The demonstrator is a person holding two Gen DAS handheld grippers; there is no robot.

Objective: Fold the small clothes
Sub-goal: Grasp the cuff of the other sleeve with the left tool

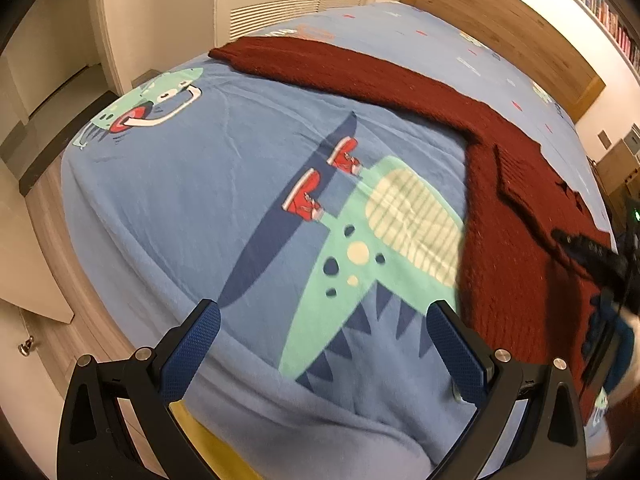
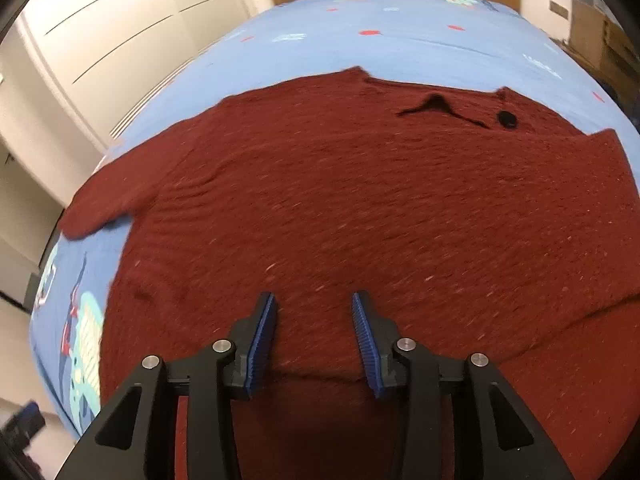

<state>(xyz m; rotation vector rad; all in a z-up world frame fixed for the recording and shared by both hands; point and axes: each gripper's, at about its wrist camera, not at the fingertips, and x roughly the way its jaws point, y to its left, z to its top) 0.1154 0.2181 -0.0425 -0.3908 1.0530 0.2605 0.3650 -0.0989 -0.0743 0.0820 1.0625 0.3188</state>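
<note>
Warm indoor light, fisheye-warped, slightly blurred.

No text, label, brand or number can be read in either view. The spines of the books on the shelf (image 1: 600, 4) are too small and blurred to make out. The blue bedcover (image 1: 200, 200) carries only cartoon pictures, no legible words, and its small pale marks farther up are smeared beyond reading. The dark red sweater (image 2: 360, 208) shows a black button and no tag.
</note>
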